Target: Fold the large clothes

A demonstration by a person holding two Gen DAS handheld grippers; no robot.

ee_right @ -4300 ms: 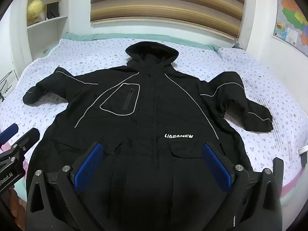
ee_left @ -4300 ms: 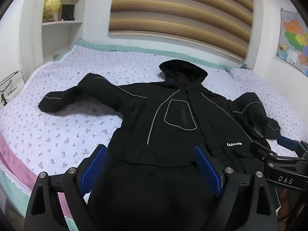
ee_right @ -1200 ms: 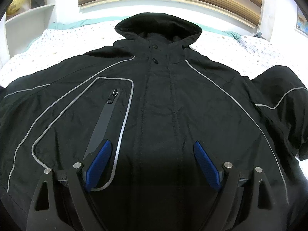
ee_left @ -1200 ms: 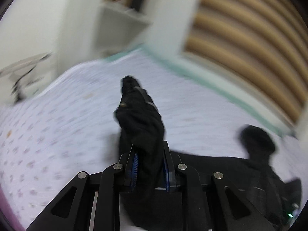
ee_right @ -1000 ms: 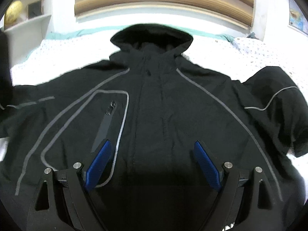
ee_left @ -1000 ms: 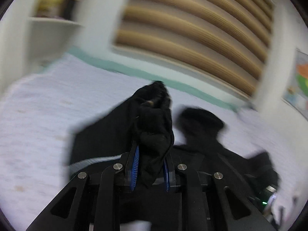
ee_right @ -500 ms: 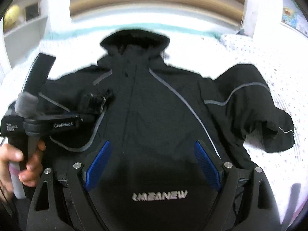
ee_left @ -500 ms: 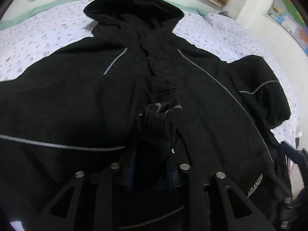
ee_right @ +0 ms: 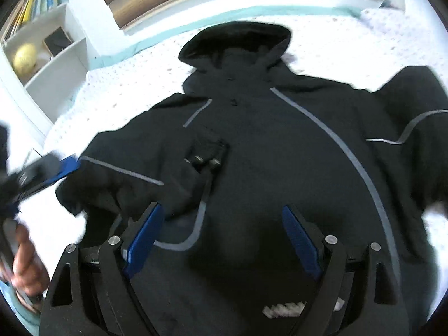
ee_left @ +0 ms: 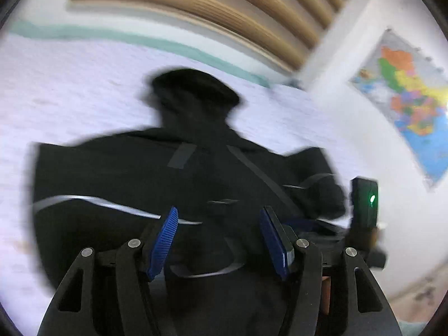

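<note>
A black hooded jacket (ee_left: 117,173) (ee_right: 294,168) lies face up on the bed. One sleeve is folded in over its chest, and the cuff (ee_right: 207,154) rests near the middle. My left gripper (ee_left: 219,238) hovers over the jacket's lower front. Its jaws are opening, and its blue pads (ee_left: 165,240) touch no cloth. My right gripper (ee_right: 224,238) is above the chest, below the folded cuff. Its jaws stand wide and are closing a little, with nothing pressed between them. In the right wrist view the left gripper (ee_right: 56,168) shows at the left edge, held by a hand (ee_right: 22,254).
The bed sheet (ee_left: 70,84) is pale with a small print. A slatted wooden headboard (ee_left: 224,14) stands behind it, a white shelf (ee_right: 56,64) at the left and a wall map (ee_left: 406,98) at the right. The other tool's black housing with a green light (ee_left: 364,201) is at the jacket's right.
The left gripper carried the sleeve cuff across the chest, let it go and drew back with its jaws spreading. The right gripper lifted and tilted, so more of the jacket shows.
</note>
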